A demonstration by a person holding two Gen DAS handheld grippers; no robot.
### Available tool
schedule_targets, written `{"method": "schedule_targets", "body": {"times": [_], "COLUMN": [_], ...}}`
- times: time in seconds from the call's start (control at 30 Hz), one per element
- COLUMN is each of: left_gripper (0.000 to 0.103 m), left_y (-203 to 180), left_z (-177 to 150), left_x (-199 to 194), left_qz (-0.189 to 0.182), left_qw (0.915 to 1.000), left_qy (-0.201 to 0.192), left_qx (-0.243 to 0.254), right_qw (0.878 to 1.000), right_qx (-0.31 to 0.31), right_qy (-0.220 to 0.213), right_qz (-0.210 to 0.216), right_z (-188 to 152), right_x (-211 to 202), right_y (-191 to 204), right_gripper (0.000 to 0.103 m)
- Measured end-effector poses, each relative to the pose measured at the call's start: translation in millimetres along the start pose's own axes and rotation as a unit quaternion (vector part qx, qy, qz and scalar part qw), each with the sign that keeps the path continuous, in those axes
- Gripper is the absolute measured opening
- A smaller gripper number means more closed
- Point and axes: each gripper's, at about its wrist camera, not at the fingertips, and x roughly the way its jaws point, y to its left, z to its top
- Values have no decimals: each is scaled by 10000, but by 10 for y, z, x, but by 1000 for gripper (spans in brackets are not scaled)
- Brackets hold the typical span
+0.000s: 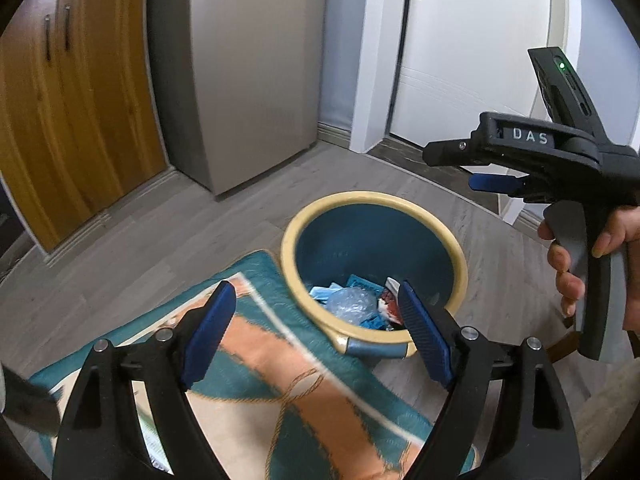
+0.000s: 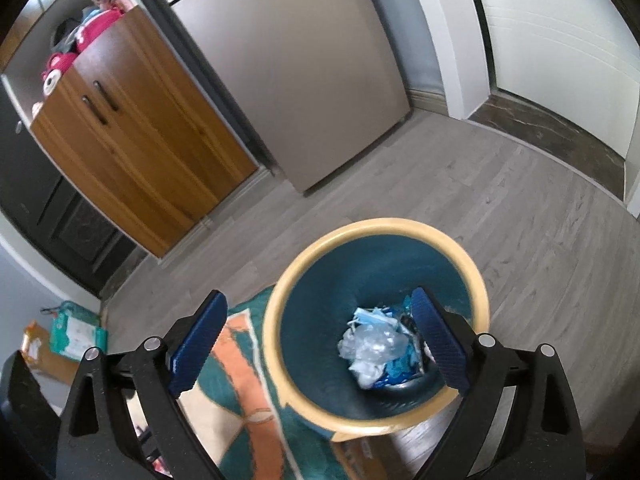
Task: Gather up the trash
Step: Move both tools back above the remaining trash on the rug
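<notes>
Both our hand-held grippers stand wide apart and carry nothing: the left hand-held gripper (image 1: 316, 332) hangs over the rug's edge, the right hand-held gripper (image 2: 320, 340) straight above the bin. No earlier view tells us more, so we judge only from what lies here.

Just below and ahead of the pads, the bin (image 2: 478, 280) already holds the trash (image 2: 374, 348): crumpled clear plastic, a pale blue mask-like piece and blue wrappers, piled at the bottom. We take the drop as done. What may be left: to the left of the right hand-held gripper, near the wall, packets (image 2: 76, 332) lie on the floor; we cannot tell whether they count as trash.

The bin stands on grey wood-look floor (image 2: 500, 208), touching the corner of a teal and orange rug (image 1: 280, 384). Farther off are a wooden cabinet (image 2: 152, 152), a grey fridge (image 2: 288, 68) and a white door (image 1: 460, 60).
</notes>
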Motion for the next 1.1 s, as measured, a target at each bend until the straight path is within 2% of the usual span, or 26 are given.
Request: {"method": "schedule_targets", "body": {"times": [0.3,0.5,0.57,0.73,0.83,0.97,1.1], "left_gripper": [85,87,90,94,96,96,96], "left_y": [184,522,639,1061,1284,1611,1819], "left_z": [-175,-410,-469,-703,-886,-1212,-1506], "left_x": [-661,-1105,-1282,-1705,-1846,-1894,-1733], "left_qz": [627,1071,1223,1649,1896,2094,2240], "left_qw": [9978,9935,9912,9806,9728,9606,9504], "left_qy": [-192,-245,-297,-450,-411,-218,50], "left_qx": [57,-284,-418,-955,-1265,-1814,-2158], "right_qw": [9983,9956,9945,9905,9884,9845,9828], "right_qx": [-564,-847,-919,-1187,-1301,-1548,-1631], "right_qy": [6,-1,21,136,256,417,571], "right_qz": [149,407,504,677,742,710,655], "right_z": [-145,-289,-356,-577,-689,-868,-969], "right_x": [-88,-139,-147,-103,-33,105,268], "right_y": [579,1053,1209,1611,1790,2009,2140], "right_gripper": [94,95,95,96,96,96,96]}}
